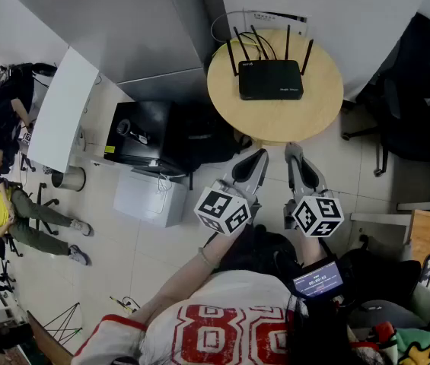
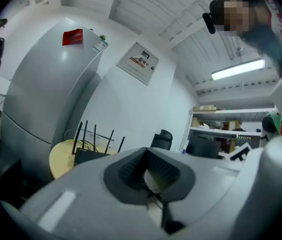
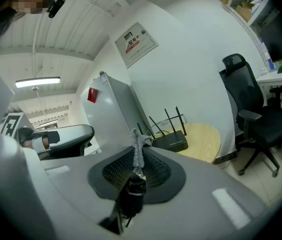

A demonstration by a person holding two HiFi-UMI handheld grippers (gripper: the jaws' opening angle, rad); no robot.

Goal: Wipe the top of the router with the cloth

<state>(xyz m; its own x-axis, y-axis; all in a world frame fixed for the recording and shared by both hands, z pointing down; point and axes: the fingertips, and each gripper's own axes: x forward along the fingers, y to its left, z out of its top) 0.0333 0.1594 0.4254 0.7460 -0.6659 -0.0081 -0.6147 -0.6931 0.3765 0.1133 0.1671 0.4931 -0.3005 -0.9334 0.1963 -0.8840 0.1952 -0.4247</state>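
Black and flat, the router (image 1: 269, 80) sits in the middle of a round wooden table (image 1: 275, 120) set against the white wall. Its thin antennas stand up along the back edge, and a loop of white cable (image 1: 226, 20) lies behind it. The person stands back from the table and holds both tools out low in front, short of the table's near rim. The left gripper (image 1: 256, 158) and the right gripper (image 1: 294, 152) are side by side and point toward the router. In the right gripper view the jaws of the right gripper (image 3: 140, 160) are pressed together on a grey cloth (image 3: 137, 140). A twisted tuft of it pokes up past the dark ribbed pads, with the router (image 3: 170, 142) and table (image 3: 208, 139) beyond. In the left gripper view the jaws of the left gripper (image 2: 148, 154) are together, and I can make out nothing held between them. The router (image 2: 93, 155) shows off to that view's left. A tall grey cabinet (image 1: 123, 29) with a red label (image 2: 72, 36) stands left of the table, and a black office chair (image 3: 253, 116) is to its right.
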